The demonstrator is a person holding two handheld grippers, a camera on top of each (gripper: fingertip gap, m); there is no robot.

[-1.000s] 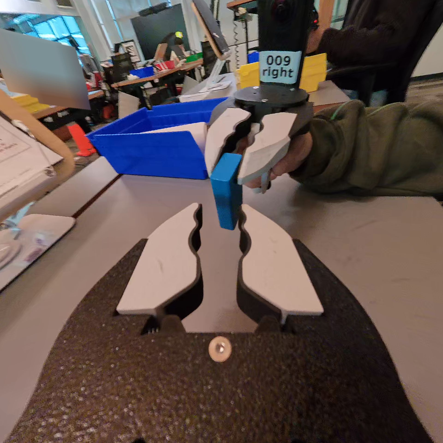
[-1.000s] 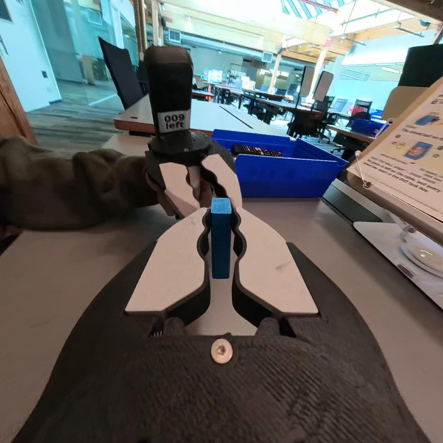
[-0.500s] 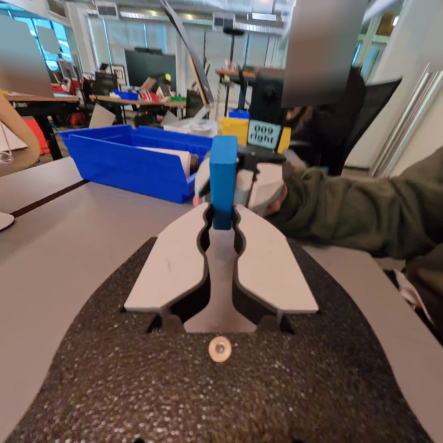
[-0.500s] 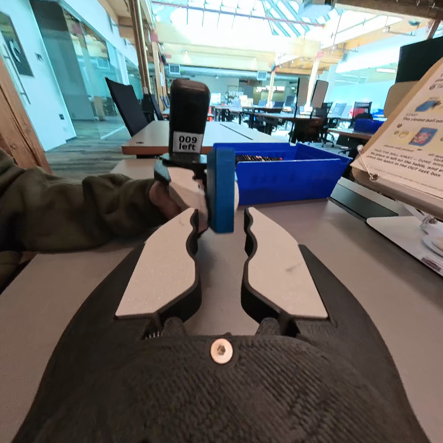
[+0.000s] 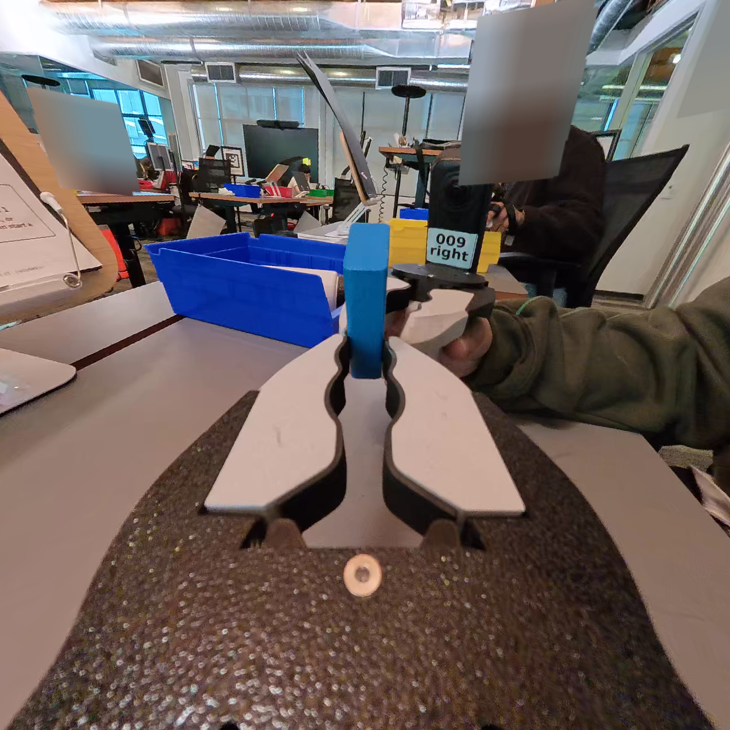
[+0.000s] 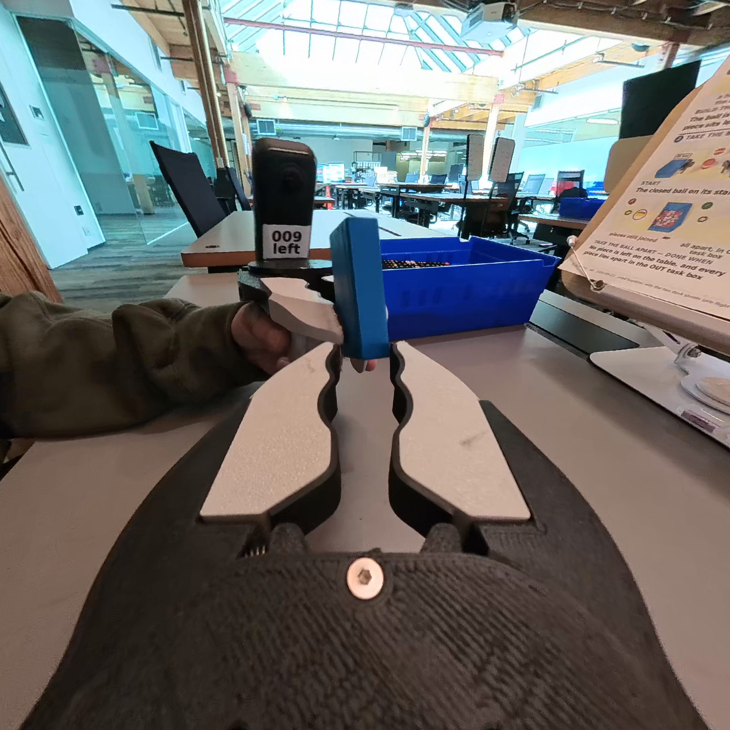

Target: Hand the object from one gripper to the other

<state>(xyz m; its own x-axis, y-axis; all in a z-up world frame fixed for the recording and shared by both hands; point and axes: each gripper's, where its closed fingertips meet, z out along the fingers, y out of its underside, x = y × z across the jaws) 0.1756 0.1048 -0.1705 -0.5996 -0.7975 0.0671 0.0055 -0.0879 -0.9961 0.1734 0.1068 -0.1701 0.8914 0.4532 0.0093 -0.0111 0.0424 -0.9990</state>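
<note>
Clamped on the lower end of the blue block (image 5: 365,300), the left gripper (image 5: 365,355) holds it upright between its fingertips, above the grey table (image 5: 158,395). Both grey fingers (image 5: 284,426) press the block's side faces, and most of its length stands free above them.

Facing it from the other side, the right gripper (image 6: 364,351) has its jaws apart. Its tips sit on either side of the block's bottom edge, and from the right wrist view I cannot tell whether they touch it. In the left wrist view the right gripper (image 5: 430,316) shows just behind the block, gripped by a hand (image 5: 466,347) in an olive sleeve (image 5: 592,363).

Bare tabletop lies below and to the near side of both tools. A blue bin (image 6: 466,288) stands close behind the block, and its front wall is the nearest edge on that side. To one side sits a white stand base (image 6: 651,375) carrying a tilted board with a printed sheet (image 6: 663,221). A dark seam (image 5: 126,343) runs across the table near the bin.

From the right wrist view the block (image 6: 361,292) is a plain, solid blue rectangular bar with squared corners and matte faces. It leans slightly there, with its top tipped toward the left gripper (image 6: 316,316), whose black camera housing rises behind it.
</note>
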